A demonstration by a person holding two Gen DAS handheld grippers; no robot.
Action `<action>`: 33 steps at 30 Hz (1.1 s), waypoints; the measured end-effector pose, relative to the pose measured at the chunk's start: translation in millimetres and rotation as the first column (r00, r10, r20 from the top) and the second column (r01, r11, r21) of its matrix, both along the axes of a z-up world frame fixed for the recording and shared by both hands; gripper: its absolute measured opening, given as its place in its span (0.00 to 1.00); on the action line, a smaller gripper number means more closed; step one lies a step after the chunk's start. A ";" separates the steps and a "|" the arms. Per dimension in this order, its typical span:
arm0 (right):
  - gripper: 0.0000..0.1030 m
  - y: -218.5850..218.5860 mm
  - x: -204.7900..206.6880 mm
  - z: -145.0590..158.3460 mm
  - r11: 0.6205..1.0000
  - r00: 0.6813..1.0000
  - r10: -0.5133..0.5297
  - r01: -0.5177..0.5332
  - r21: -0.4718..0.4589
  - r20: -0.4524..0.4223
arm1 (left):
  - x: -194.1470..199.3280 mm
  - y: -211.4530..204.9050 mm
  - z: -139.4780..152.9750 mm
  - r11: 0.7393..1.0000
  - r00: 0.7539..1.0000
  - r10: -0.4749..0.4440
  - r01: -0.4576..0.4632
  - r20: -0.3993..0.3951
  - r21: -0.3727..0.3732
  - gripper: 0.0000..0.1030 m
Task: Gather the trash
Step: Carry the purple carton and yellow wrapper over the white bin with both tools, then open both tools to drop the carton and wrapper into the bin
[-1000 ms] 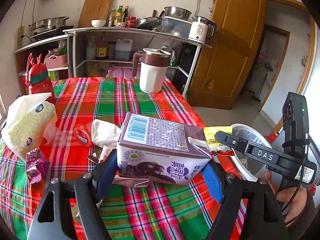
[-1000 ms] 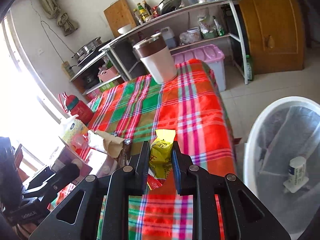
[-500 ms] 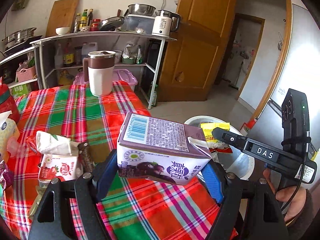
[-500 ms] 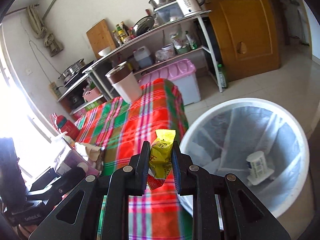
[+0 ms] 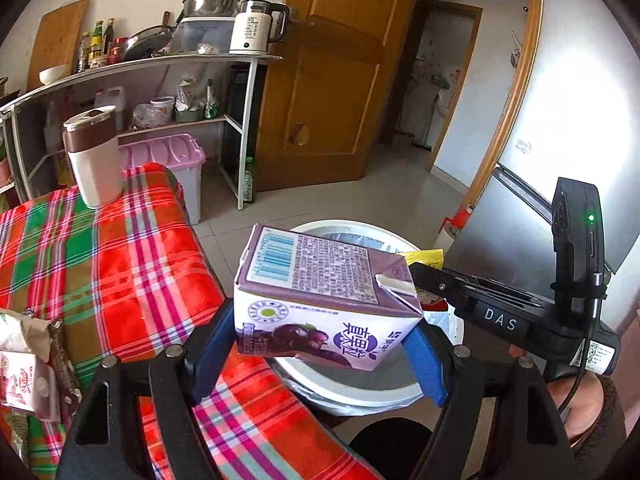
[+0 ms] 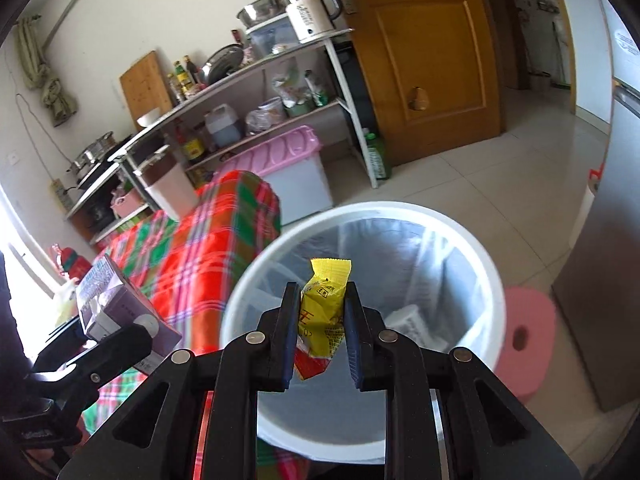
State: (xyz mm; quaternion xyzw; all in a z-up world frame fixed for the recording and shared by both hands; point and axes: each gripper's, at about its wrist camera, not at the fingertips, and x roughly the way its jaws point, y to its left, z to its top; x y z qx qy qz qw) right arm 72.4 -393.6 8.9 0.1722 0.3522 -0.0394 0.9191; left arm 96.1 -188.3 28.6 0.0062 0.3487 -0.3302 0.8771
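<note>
My left gripper [image 5: 320, 344] is shut on a purple milk carton [image 5: 320, 300], held over the table's right edge next to the white trash bin [image 5: 360, 392]. My right gripper [image 6: 322, 312] is shut on a yellow snack wrapper [image 6: 322, 312] and holds it above the open bin [image 6: 492, 280], which is lined with a clear bag and has a small white container [image 6: 412, 320] inside. The carton also shows in the right wrist view [image 6: 108, 292], and the right gripper with the wrapper in the left wrist view [image 5: 424, 256].
The table with a red and green plaid cloth [image 5: 100, 248] holds a brown and white jug [image 5: 94, 156] and more wrappers [image 5: 28, 360] at the left. A pink stool [image 6: 528, 332] stands right of the bin. Shelves, a pink box [image 5: 168, 152], a door and a fridge [image 5: 560, 160] surround it.
Both grippers have swung right, away from the table and toward the bin, each still holding its item. The wrapper is now over the bin's opening.
</note>
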 end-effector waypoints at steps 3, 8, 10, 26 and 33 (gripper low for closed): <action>0.21 -13.8 2.8 -12.4 0.999 0.999 -0.028 0.027 -0.024 -0.033 | 2.4 -17.9 -7.8 1.000 1.000 -0.020 0.020 -0.014 0.024 0.78; 0.21 -29.3 7.6 -28.3 0.996 0.995 -0.057 0.051 -0.075 -0.083 | 2.0 -38.5 -16.0 0.998 0.999 -0.029 0.030 -0.024 0.050 0.78; 0.22 -32.1 7.6 -32.2 0.994 0.993 -0.069 0.060 -0.092 -0.100 | 0.7 -45.4 -18.7 0.997 0.999 -0.035 0.036 -0.018 0.071 0.78; 0.47 -36.8 0.0 -31.8 0.992 0.989 -0.113 0.107 -0.065 -0.098 | 1.4 -49.7 -21.2 0.997 0.998 -0.041 0.043 -0.043 0.062 0.83; 0.47 -24.9 -5.0 -22.7 0.994 0.992 -0.100 0.096 -0.056 -0.074 | -4.5 -30.3 -12.5 0.999 0.999 -0.023 0.024 -0.028 0.040 0.83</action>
